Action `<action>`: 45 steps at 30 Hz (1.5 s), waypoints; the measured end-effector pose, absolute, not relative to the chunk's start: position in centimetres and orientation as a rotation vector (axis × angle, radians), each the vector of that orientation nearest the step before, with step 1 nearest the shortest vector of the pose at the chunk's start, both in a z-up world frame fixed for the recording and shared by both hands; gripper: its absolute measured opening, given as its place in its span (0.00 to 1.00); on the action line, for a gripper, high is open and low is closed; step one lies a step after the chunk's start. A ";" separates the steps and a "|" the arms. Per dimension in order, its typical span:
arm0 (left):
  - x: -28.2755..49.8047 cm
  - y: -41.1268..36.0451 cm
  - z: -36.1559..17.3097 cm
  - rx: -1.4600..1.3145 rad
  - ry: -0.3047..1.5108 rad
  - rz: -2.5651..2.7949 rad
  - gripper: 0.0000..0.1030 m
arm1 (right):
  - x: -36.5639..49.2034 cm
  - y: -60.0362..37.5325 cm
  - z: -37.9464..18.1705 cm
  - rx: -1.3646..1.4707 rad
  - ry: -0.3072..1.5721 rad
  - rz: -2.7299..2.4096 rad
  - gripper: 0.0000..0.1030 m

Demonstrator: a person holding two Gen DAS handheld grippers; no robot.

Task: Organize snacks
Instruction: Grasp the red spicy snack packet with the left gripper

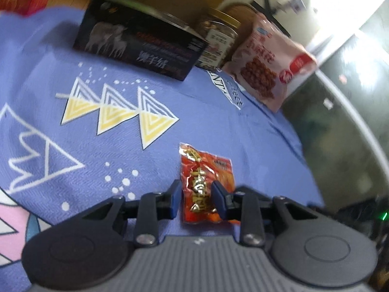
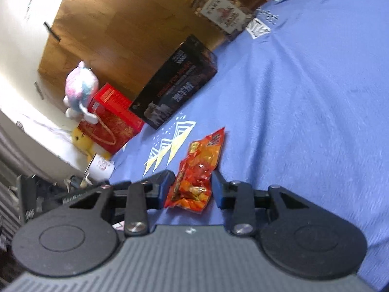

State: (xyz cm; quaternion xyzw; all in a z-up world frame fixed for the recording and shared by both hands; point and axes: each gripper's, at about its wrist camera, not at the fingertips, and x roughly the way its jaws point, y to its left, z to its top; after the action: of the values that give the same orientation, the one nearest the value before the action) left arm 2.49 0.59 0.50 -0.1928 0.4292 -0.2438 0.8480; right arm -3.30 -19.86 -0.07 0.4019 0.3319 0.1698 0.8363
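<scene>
A small red-orange snack packet sits between the fingers of my left gripper, which is shut on its near end above the blue cloth. My right gripper is likewise shut on a red-orange snack packet over the same cloth. At the far edge stand a black box, a clear nut jar with a gold lid and a pink snack bag. The black box and the jar also show in the right wrist view.
A red box with a plush toy on it stands beyond the cloth's left end. A yellow toy and a white cup lie below it. A wooden panel backs the table. A dark floor lies to the right.
</scene>
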 end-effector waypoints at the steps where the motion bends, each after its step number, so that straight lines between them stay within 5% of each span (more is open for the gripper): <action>1: 2.4 0.3 0.7 -0.382 0.901 -0.518 0.33 | -3.1 -19.8 -0.2 0.865 0.704 0.351 0.41; 10: 3.0 2.6 -0.1 -0.574 0.970 -0.554 0.40 | -3.4 -21.2 -1.3 0.970 0.716 0.363 0.28; 18: 2.9 3.2 -0.5 -0.622 0.993 -0.539 0.27 | -2.6 -21.8 -3.1 1.167 0.763 0.451 0.15; 45: 2.5 2.8 -0.5 -0.589 0.969 -0.538 0.25 | -3.5 -19.8 -1.6 0.908 0.696 0.410 0.15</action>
State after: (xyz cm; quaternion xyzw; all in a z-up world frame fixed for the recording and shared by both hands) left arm 2.48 2.75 -0.50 -0.2757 0.4532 -0.2519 0.8094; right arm -3.46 -19.80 -1.63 0.4265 0.3271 0.1926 0.8210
